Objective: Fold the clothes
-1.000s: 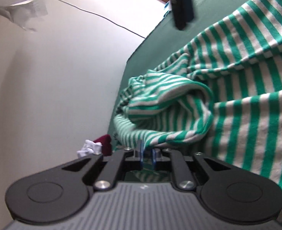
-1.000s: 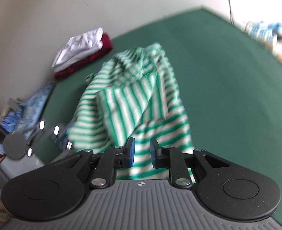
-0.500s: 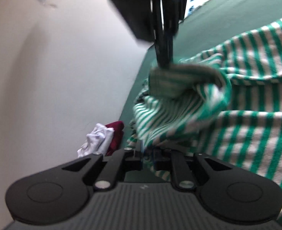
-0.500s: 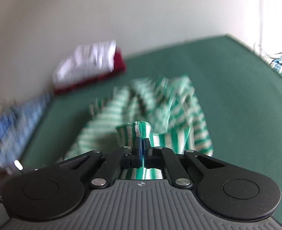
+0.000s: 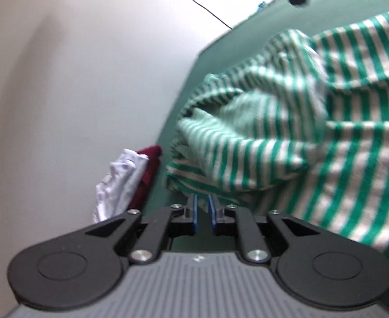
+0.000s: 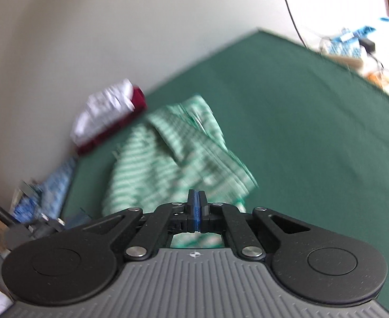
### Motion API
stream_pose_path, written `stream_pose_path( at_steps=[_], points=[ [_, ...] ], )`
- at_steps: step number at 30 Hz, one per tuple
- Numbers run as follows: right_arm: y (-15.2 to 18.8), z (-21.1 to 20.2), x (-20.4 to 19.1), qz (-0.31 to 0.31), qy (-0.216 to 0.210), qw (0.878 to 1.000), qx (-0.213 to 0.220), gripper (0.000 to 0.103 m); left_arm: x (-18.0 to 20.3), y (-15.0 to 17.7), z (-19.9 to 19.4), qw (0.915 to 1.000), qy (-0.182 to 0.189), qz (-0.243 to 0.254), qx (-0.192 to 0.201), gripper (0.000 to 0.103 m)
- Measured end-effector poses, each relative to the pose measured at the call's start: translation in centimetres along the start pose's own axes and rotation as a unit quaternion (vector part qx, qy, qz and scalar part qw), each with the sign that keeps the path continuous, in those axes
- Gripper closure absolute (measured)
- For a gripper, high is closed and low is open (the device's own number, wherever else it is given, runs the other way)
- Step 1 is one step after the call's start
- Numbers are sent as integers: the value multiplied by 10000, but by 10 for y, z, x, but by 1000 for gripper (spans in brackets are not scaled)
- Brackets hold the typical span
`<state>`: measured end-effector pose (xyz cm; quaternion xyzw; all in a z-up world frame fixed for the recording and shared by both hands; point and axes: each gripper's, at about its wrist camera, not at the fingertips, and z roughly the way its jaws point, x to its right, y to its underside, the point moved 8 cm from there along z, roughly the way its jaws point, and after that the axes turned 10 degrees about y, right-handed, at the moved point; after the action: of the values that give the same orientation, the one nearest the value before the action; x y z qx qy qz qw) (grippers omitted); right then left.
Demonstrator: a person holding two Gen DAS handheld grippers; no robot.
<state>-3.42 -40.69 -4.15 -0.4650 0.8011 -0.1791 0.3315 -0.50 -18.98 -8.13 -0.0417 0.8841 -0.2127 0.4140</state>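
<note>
Green-and-white striped shirt [image 5: 287,137] lies rumpled on your green table [image 6: 313,122], filling the right of the left view. Your left gripper [image 5: 202,212] is opening, with a narrow empty gap between its pads; your right gripper [image 6: 196,212] is pressed together, empty. Folded white and maroon clothes [image 6: 107,114] sit upper left, against the wall [image 5: 75,79].

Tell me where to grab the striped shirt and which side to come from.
Grip the striped shirt at the bunched hem fold nearest the left tool, coming in low from that near edge. The fold stands up off the green table, giving a ridge to pinch. The image is blurred, so the layers are uncertain.
</note>
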Motion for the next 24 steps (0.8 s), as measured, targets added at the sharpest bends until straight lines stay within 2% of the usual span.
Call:
stream_pose_path(
  at_steps=[2, 4, 6, 8, 9, 10, 11, 14, 15, 16, 17, 18, 19, 21, 24],
  points=[
    [7, 5, 2, 98, -63, 9999, -125, 96, 13, -6, -6, 9996, 21, 238, 137, 77],
    [6, 3, -1, -9, -96, 9999, -102, 87, 25, -14, -16, 9984, 148, 433, 338, 56],
    [5, 4, -6, -153, -136, 9997, -161, 68, 41, -23, -21, 9953, 269, 769, 526, 42],
    [8, 11, -10, -124, -177, 9992, -324, 65, 51, -30, -16, 9935, 323, 936, 567, 37],
    [10, 16, -11, -79, -187, 9989, -420, 65, 55, -34, -12, 9929, 343, 991, 569, 39],
    [12, 22, -12, -26, -209, 9984, -517, 65, 59, -37, -9, 9922, 362, 1046, 571, 45],
    [14, 27, -14, 60, -271, 9977, -616, 65, 63, -40, -5, 9915, 382, 1101, 573, 46],
    [20, 43, -19, 371, -441, 9943, -895, 66, 58, -49, 8, 9932, 568, 907, 468, 47],
    [20, 48, -20, 491, -481, 9933, -930, 68, 55, -51, 13, 9938, 663, 795, 414, 52],
    [19, 51, -20, 587, -475, 9927, -937, 70, 54, -51, 17, 9939, 743, 731, 367, 64],
    [19, 55, -20, 640, -465, 9925, -933, 79, 52, -51, 19, 9937, 813, 701, 325, 73],
    [19, 58, -20, 690, -448, 9922, -940, 95, 51, -50, 22, 9934, 882, 672, 283, 90],
    [18, 60, -20, 718, -416, 9917, -979, 100, 50, -50, 25, 9931, 952, 642, 242, 94],
    [15, 54, -23, 721, -451, 9918, -959, 100, 42, -50, 20, 9933, 904, 665, 288, 94],
    [4, 25, -37, 588, -743, 9929, -719, 100, 21, -48, 1, 9943, 777, 598, 424, 94]
  ],
)
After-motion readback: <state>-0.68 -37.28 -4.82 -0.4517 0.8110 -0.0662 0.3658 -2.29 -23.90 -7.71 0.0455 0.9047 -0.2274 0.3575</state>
